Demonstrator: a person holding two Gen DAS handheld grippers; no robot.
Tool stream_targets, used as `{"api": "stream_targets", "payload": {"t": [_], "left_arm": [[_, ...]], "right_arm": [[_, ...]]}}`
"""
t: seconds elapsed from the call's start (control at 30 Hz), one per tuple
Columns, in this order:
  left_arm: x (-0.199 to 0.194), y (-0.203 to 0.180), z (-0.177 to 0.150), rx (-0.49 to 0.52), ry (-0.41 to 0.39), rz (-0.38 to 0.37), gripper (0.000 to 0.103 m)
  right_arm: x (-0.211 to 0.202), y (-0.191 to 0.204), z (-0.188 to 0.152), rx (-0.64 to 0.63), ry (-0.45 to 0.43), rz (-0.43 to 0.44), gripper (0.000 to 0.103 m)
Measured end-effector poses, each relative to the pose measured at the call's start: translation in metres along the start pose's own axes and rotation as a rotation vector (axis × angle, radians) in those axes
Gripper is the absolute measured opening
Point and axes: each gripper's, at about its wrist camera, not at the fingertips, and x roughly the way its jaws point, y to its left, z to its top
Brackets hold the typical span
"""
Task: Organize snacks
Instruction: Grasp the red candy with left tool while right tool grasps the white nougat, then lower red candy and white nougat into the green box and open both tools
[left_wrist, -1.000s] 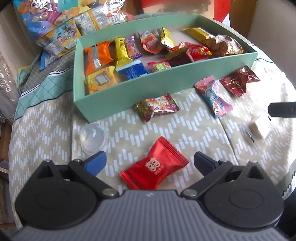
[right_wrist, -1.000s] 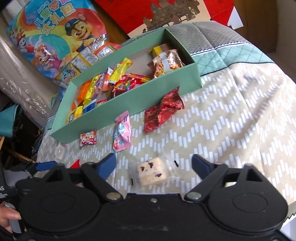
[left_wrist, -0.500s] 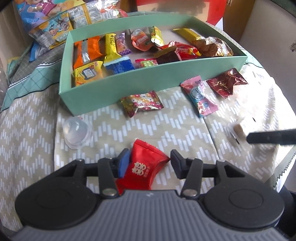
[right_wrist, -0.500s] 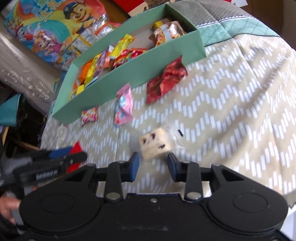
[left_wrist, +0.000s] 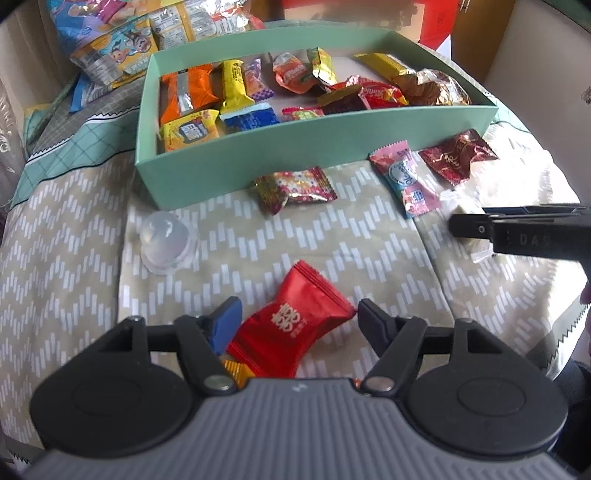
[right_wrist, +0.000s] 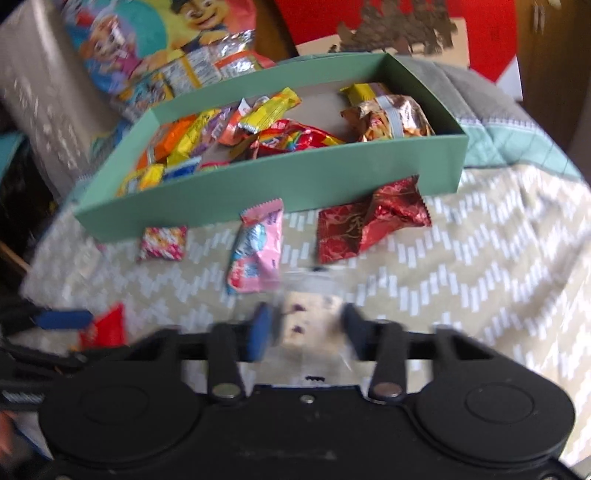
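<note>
Closest, at the bottom middle of the left view: left gripper (left_wrist: 299, 325), fingers closed in on both sides of a puffy red packet (left_wrist: 291, 328) and touching its shiny wrapper, so a light pinch by the look of it. Held that way most likely to lift it off the zigzag cloth (left_wrist: 258, 258) and carry it up to the box. Bottom middle of the right view, a bit blurry: right gripper (right_wrist: 306, 330), fingers squeezed in on a pale square cake (right_wrist: 306, 321) with dark bits inside a clear crinkly wrapper. Same reason, probably, one snack for each hand. A little higher, left of middle in the left view: a small see-through jelly cup (left_wrist: 166, 240), round and smooth, alone on the soft cloth. Higher again, in a row right up against the box wall: a small flowery packet (left_wrist: 295, 188), a long pink packet (left_wrist: 404, 181) and a crumpled dark red foil packet (left_wrist: 458, 158), all waiting outside. Then the green box (left_wrist: 295, 155), flat card with low straight walls, across the upper middle, already holding lots of bright wrappers in orange, yellow, blue and gold. Farthest, upper left of the right view: a big shiny cartoon bag (right_wrist: 147, 44).
</note>
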Motion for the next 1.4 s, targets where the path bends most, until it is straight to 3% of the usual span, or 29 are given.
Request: {"api": "stream_targets", "payload": {"t": [0.1, 0.13, 0.17, 0.2, 0.63, 0.97, 1.4], "left_arm": [[0.003, -0.008, -0.004, 0.047, -0.002, 0.024, 0.062], [0.003, -0.012, -0.005, 0.071, -0.013, 0.031, 0.052], [0.001, -0.014, -0.005, 0.083, -0.02, 0.022, 0.035], [0.0, -0.015, -0.004, 0.087, -0.024, 0.008, 0.033], [-0.022, -0.001, 0.02, -0.044, -0.083, -0.041, 0.032], [-0.035, 0.002, 0.085, -0.054, -0.179, -0.012, 0.032], [0.01, 0.011, 0.162, -0.093, -0.154, 0.005, 0.032]], "right_arm": [[-0.001, -0.003, -0.001, 0.002, -0.007, 0.017, 0.032], [-0.001, -0.004, -0.001, 0.01, -0.003, 0.022, 0.032], [-0.002, -0.006, -0.001, 0.023, 0.002, 0.031, 0.032], [-0.003, -0.008, 0.001, 0.036, 0.005, 0.04, 0.032], [-0.035, -0.021, 0.015, 0.133, -0.061, 0.149, 0.032], [-0.043, -0.024, 0.068, 0.143, -0.154, 0.185, 0.032], [-0.009, -0.037, 0.124, 0.217, -0.171, 0.174, 0.032]]}}
